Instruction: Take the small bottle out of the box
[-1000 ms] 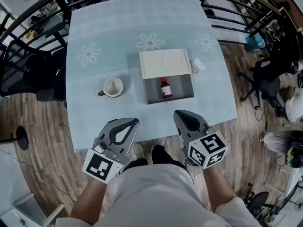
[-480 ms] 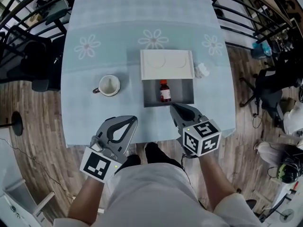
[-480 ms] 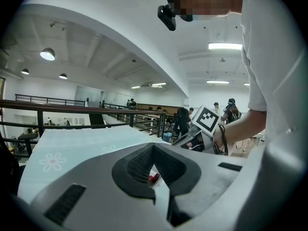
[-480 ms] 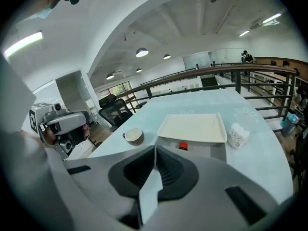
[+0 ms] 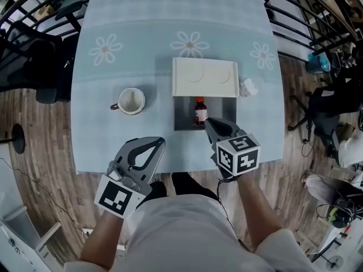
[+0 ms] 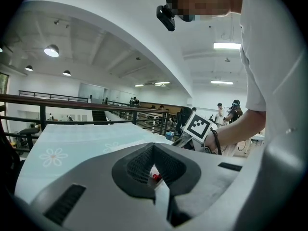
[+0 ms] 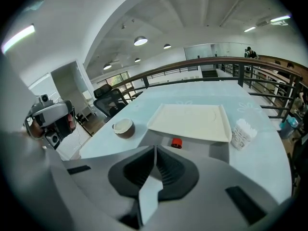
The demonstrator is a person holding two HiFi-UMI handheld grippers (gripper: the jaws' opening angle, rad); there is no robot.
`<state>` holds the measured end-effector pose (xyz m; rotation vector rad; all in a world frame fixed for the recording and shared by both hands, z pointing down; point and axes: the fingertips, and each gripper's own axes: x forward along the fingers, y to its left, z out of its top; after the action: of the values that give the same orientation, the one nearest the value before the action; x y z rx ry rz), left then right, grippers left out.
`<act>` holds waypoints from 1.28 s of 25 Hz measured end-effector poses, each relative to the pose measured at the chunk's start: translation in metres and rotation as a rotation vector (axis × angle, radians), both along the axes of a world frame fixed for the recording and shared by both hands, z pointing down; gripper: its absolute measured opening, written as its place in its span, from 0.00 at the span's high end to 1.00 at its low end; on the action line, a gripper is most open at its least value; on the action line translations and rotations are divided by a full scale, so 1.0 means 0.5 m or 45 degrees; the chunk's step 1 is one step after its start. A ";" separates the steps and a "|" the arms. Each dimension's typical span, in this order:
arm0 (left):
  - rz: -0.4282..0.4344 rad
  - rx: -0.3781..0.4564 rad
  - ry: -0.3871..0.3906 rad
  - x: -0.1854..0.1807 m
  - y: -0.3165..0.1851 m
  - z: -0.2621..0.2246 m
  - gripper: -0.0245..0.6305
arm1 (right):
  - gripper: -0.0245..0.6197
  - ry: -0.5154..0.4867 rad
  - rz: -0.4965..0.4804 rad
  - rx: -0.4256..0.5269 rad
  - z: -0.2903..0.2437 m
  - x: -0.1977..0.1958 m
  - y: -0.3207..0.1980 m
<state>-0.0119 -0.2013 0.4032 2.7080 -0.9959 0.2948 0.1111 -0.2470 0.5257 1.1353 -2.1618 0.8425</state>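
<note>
Right gripper (image 5: 210, 122) advanced, tilted down at box (image 5: 184, 117); left gripper (image 5: 159, 143) nearly level; both jaws together.

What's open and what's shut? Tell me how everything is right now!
Box: open, lid flipped back.
Small bottle: inside the box, red cap on.
Mug: upright, left of the box.
Left gripper: shut, empty.
Right gripper: shut, empty, at the box's near edge.

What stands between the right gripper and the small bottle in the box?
Nothing visible. The lid of the box lies folded back, so the small bottle stands exposed, and the right gripper hovers at the box's near edge. Its jaws are shut, though.
</note>
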 end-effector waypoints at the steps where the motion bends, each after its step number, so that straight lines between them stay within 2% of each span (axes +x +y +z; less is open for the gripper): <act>1: -0.002 -0.002 0.005 0.000 -0.004 0.002 0.95 | 0.92 0.010 -0.001 -0.004 0.006 0.000 -0.006; 13: 0.007 -0.056 0.023 -0.004 -0.024 0.046 0.95 | 0.92 0.116 -0.034 -0.078 0.085 -0.002 -0.045; 16: 0.008 -0.061 0.031 -0.008 -0.028 0.053 0.95 | 0.83 0.135 -0.033 -0.096 0.100 -0.004 -0.050; 32: 0.008 -0.088 0.055 -0.030 -0.032 0.078 0.95 | 0.70 0.225 -0.003 -0.141 0.147 -0.004 -0.067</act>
<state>-0.0268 -0.2174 0.4423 2.6445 -0.9474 0.2656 0.1093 -0.2806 0.5991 1.1078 -1.9481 0.8180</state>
